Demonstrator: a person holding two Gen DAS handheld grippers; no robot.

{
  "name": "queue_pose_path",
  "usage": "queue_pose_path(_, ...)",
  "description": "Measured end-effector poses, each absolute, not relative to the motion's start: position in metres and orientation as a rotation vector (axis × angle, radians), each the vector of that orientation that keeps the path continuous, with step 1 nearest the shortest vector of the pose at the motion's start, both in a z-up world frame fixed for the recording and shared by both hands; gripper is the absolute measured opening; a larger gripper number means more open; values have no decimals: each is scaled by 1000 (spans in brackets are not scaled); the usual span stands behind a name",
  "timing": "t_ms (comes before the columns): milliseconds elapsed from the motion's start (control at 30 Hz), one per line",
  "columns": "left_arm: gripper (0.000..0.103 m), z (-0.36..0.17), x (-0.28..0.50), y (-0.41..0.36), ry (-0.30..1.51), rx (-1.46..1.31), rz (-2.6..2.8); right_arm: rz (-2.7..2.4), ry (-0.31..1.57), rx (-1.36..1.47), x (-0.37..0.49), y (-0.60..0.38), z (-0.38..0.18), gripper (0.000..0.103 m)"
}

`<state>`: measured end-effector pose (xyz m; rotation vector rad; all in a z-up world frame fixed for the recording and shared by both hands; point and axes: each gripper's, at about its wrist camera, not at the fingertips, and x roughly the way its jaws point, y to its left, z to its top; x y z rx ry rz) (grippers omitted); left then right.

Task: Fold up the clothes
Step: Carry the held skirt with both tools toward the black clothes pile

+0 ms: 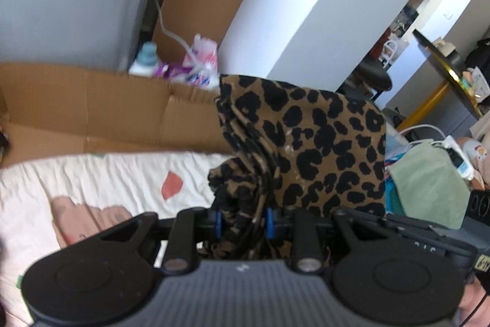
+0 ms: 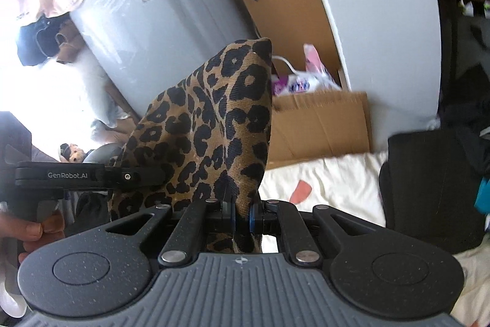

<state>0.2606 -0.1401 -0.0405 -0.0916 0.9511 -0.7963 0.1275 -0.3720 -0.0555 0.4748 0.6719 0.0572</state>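
Above the bed: leopard-print garment [image 1: 309, 143] hangs lifted over the white sheet [image 1: 107, 173].
Left gripper [image 1: 243, 219]: clamped on bunched folds.
Right gripper [image 2: 242, 218]: pinching a thin edge.

A bed [image 1: 92, 173] carries it all — white quilt [image 2: 330, 183] with pink and coral patches, flattened cardboard [image 1: 92, 109] along its far edge, a black bag [image 2: 428, 189] at right.
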Motion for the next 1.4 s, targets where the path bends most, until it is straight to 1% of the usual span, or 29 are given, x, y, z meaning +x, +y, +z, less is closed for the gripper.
queue_pose_path(200, 27, 3, 245, -142, 890, -91, -790, 41, 632, 436, 115, -366, -6, 6)
queue_pose_path(433, 27, 32, 222, -144, 848, -142, -797, 23, 577, 387, 91, -369, 46, 6)
queue_pose_path(800, 27, 81, 188, -146, 759, -153, -790, 15, 503, 322, 63, -370, 103, 6)
queue_pose_path(1167, 27, 103, 159, -157, 706, -145, -797, 10, 456, 287, 27, -378, 130, 6)
queue_pose_path(1400, 27, 98, 148, -172, 705, -145, -812, -9, 448, 279, 10, -391, 129, 6)
